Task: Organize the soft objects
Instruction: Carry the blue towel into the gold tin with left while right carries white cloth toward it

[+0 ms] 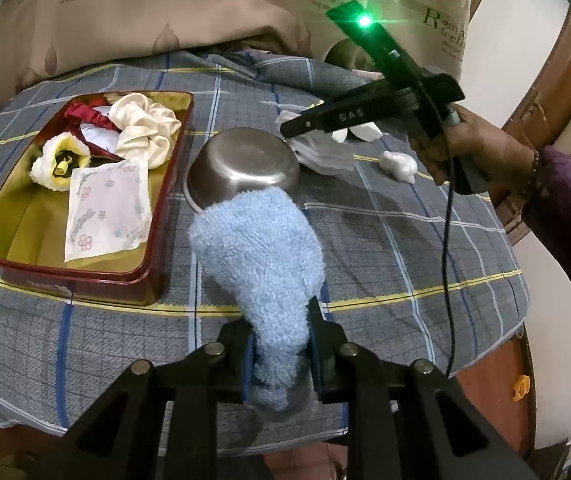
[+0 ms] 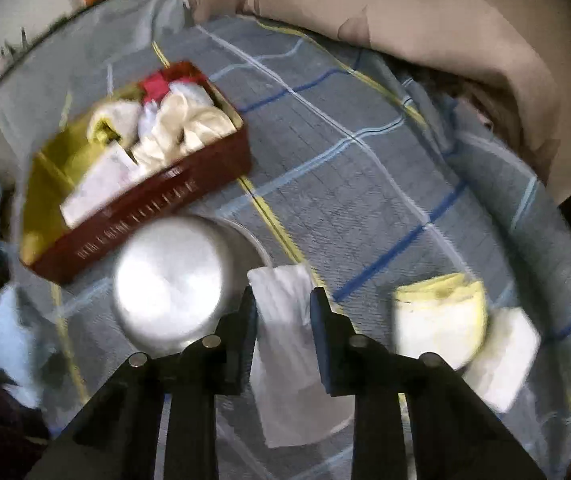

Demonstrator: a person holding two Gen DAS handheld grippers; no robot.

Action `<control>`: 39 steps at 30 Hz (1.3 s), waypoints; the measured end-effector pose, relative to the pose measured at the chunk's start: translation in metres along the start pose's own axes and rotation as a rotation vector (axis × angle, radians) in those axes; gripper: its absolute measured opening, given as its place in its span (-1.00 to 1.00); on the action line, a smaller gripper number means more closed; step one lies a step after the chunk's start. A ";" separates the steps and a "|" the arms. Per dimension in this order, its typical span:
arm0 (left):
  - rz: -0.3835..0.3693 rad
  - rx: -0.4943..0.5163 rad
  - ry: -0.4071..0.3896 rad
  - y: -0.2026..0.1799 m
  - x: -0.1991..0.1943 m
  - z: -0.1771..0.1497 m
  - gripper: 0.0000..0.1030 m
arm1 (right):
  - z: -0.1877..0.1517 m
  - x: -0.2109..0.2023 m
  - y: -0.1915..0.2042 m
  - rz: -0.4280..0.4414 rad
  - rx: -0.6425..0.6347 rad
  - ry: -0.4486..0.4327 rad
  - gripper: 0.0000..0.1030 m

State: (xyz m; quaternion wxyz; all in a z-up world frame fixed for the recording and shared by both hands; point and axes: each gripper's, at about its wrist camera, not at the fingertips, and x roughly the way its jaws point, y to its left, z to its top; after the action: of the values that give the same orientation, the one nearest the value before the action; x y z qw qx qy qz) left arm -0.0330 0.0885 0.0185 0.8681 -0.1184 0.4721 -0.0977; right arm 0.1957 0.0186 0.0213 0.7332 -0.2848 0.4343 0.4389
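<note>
My left gripper [image 1: 279, 344] is shut on a fluffy light blue cloth [image 1: 261, 248] and holds it above the bed, in front of an overturned steel bowl [image 1: 241, 168]. A red tin [image 1: 45, 268] with a gold inside sits at the left. It holds a cream scrunchie [image 1: 145, 128], a red cloth, a yellow-white item and a floral packet [image 1: 105, 208]. My right gripper [image 2: 283, 300] is open over a white folded cloth [image 2: 285, 340] beside the bowl [image 2: 169, 280]. The right wrist view is blurred. The right gripper also shows in the left wrist view [image 1: 289, 126].
A grey checked sheet [image 1: 385, 240] covers the bed. A small white wad [image 1: 399, 164] and white cloths lie at the far right. A yellow-white item [image 2: 441, 320] and a white pad [image 2: 501, 356] lie right of my right gripper. A beige pillow [image 1: 205, 0] lies behind.
</note>
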 end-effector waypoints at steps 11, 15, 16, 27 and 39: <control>-0.007 -0.015 -0.014 0.005 -0.005 0.002 -0.58 | 0.013 -0.021 -0.020 0.005 0.114 -0.084 -0.72; -0.009 -0.017 -0.022 0.006 -0.009 0.003 -0.58 | 0.014 -0.013 -0.025 0.009 0.145 -0.065 -0.73; -0.009 -0.019 -0.026 0.007 -0.010 0.003 -0.58 | 0.014 -0.017 -0.026 0.013 0.158 -0.081 -0.72; 0.014 -0.028 -0.070 0.013 -0.029 0.009 -0.58 | 0.047 -0.002 0.015 0.071 0.196 -0.190 -0.73; 0.081 -0.059 -0.161 0.034 -0.074 0.011 -0.57 | 0.035 -0.009 0.063 0.229 0.309 -0.310 -0.72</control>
State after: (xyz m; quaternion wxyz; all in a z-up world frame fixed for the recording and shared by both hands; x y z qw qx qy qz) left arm -0.0615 0.1427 0.0736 0.9026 -0.1321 0.4079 -0.0388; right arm 0.1507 0.0713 0.0430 0.7714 -0.0474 0.4079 0.4861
